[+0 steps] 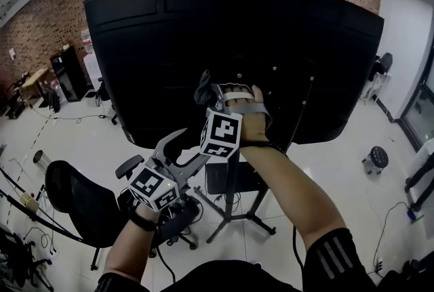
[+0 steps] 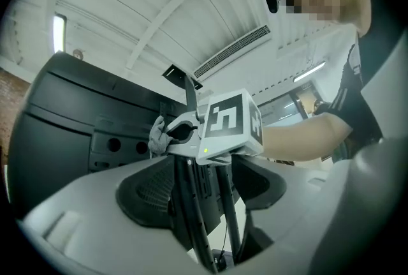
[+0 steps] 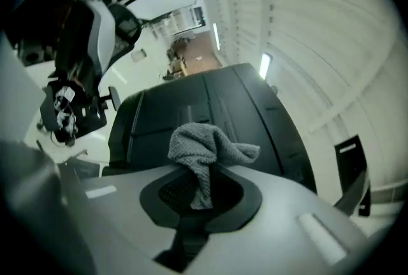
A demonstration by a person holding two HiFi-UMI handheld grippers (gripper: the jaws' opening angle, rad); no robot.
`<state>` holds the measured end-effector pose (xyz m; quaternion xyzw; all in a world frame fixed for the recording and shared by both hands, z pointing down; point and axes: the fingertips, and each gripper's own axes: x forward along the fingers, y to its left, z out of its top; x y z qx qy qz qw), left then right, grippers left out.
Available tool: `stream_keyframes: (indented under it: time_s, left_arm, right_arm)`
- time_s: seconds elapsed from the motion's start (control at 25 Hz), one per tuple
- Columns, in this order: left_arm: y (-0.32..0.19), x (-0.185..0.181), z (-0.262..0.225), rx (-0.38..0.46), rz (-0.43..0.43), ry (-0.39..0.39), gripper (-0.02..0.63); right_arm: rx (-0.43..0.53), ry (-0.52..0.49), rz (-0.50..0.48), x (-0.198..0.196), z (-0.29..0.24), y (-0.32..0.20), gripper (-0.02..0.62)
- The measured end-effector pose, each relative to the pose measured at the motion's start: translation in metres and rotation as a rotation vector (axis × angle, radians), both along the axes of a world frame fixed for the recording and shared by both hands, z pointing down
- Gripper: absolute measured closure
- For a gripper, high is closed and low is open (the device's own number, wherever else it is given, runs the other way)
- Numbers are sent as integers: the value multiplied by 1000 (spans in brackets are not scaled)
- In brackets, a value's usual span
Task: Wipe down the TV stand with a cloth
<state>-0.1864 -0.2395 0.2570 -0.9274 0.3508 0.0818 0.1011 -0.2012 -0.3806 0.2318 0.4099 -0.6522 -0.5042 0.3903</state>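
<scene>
Gripping right claw (image 3: 204,194): I see it clamped on grey cloth (image 3: 207,146), at black TV panel (image 1: 169,67).
Left claw (image 2: 204,194): jaws apart, empty.

The white floor (image 1: 88,138) bears the TV stand base (image 1: 252,218), a black chair (image 1: 74,206) and a stool (image 1: 376,156)

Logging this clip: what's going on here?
A person holds a grey cloth in the right hand-held gripper, raised up at the black back panel of the TV on its stand. The left hand-held gripper is open and empty, lower down, near the stand.
</scene>
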Motion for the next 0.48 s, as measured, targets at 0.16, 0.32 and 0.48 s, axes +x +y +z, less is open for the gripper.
stream_keyframes:
  time_s: [0.16,0.32,0.48]
  left_arm:
    - [-2,-20,4,-1,1,27,301]
    - [-6,-42,8,-4,-13,36,301]
    - [-9,-59,9,-10,-29,41,301]
  right_arm:
    - [11,169,106,-4,4,-26,565]
    - [0,259,158,-9,12,-42,566]
    - [8,288,171,-16,15,-54,566]
